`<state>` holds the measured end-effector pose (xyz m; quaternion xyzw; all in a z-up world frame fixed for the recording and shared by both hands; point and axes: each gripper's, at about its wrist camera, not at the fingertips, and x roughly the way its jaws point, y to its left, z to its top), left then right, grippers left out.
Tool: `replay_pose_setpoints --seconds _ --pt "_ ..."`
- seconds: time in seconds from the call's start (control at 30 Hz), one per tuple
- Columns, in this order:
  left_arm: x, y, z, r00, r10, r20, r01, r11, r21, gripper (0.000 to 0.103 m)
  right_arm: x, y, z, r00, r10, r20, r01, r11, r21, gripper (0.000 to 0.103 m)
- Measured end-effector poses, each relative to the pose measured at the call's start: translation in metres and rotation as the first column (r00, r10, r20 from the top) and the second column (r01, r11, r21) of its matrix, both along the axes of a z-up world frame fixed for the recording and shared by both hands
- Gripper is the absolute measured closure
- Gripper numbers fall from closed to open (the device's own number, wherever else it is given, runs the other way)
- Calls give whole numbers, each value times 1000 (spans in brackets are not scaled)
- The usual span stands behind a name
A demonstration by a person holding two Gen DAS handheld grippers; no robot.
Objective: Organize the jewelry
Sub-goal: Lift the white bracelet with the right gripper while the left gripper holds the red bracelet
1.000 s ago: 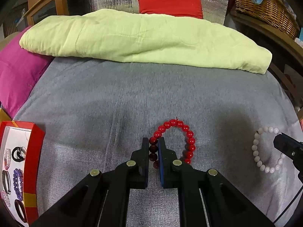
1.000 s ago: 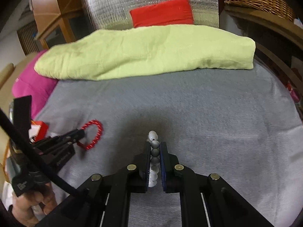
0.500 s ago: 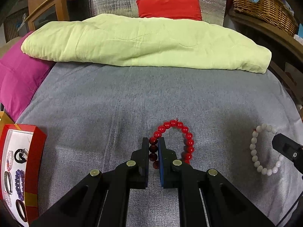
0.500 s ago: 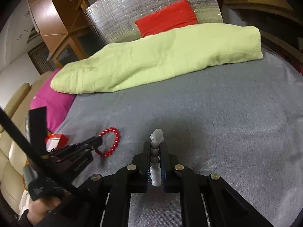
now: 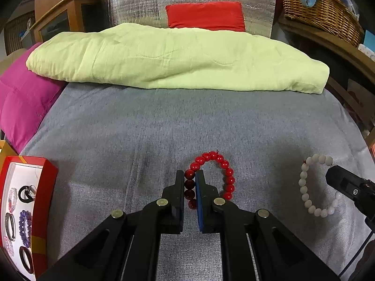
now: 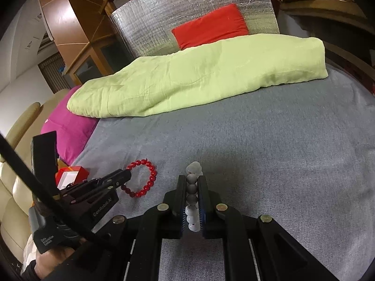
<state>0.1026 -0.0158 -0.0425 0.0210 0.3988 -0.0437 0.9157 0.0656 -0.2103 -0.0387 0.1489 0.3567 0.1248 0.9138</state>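
My left gripper is shut on a red bead bracelet, whose loop hangs to the right of the fingers over the grey bedspread. My right gripper is shut on a white bead bracelet; it also shows at the right of the left wrist view. In the right wrist view the left gripper holds the red bracelet at the left. An open red jewelry box with several bracelets inside sits at the far left.
A folded light green blanket lies across the back of the bed. A magenta pillow is at the left, a red cushion against the silver headboard. A wicker basket stands on a shelf at the right.
Both grippers have lifted their bracelets a little off the bedspread. The right gripper has tilted and turned left, so more of the room's left side shows.
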Motion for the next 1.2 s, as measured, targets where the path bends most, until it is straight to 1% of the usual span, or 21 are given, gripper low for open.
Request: replay_pose_setpoints --seconds 0.83,1.0,1.2 --pt "-1 1 2 1000 1 8 -1 1000 -1 94 -3 -2 5 1000 2 21 -2 1000 4 93" --pt "-3 3 6 1000 5 17 -5 1000 0 94 -4 0 7 1000 9 29 -9 1000 4 93" --pt "-15 9 16 999 15 32 -15 1000 10 94 -9 5 13 999 23 38 -23 1000 -1 93"
